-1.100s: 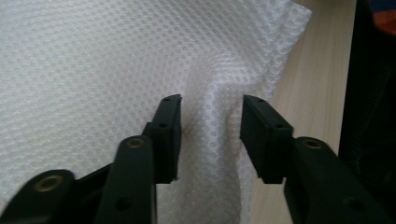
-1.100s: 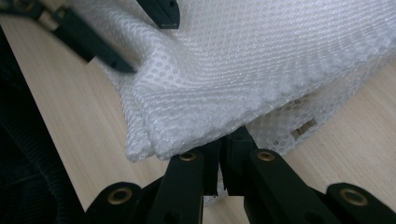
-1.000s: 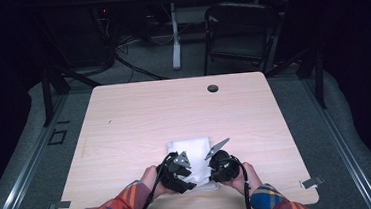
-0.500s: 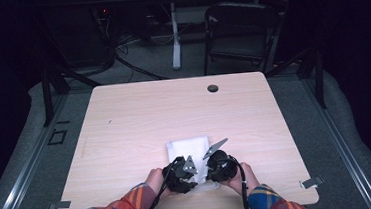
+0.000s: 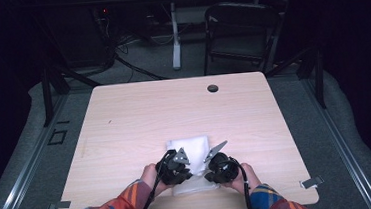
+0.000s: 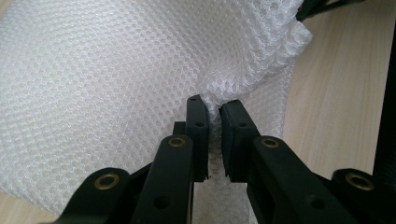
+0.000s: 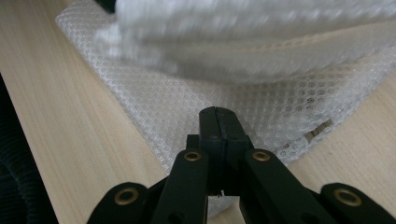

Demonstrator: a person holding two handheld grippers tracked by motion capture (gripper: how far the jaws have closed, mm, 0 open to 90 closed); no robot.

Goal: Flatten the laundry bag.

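Note:
A white mesh cloth (image 5: 189, 147) lies folded on the wooden table (image 5: 174, 110) near its front edge. My left gripper (image 5: 187, 168) sits at the cloth's near left part. In the left gripper view its jaws (image 6: 214, 109) have just been closing, and a puckered fold of the mesh cloth (image 6: 116, 70) is pinched between the pads, lifted off the table. My right gripper (image 5: 206, 170) rests at the near right part. Its jaws (image 7: 217, 116) stand shut over the flat lower layer of the cloth (image 7: 187, 98). I cannot tell if a layer is caught between them.
A small sewn tag (image 7: 320, 130) marks one cloth edge. A dark round hole (image 5: 213, 88) sits at the table's far side. Beyond the table stand a folding chair (image 5: 240, 25) and loose cables. Bare tabletop (image 7: 70, 116) lies beside the cloth.
Both hands stay at the cloth's near edge. The left gripper has shifted slightly in over the cloth, and the cloth's near part has bunched a little.

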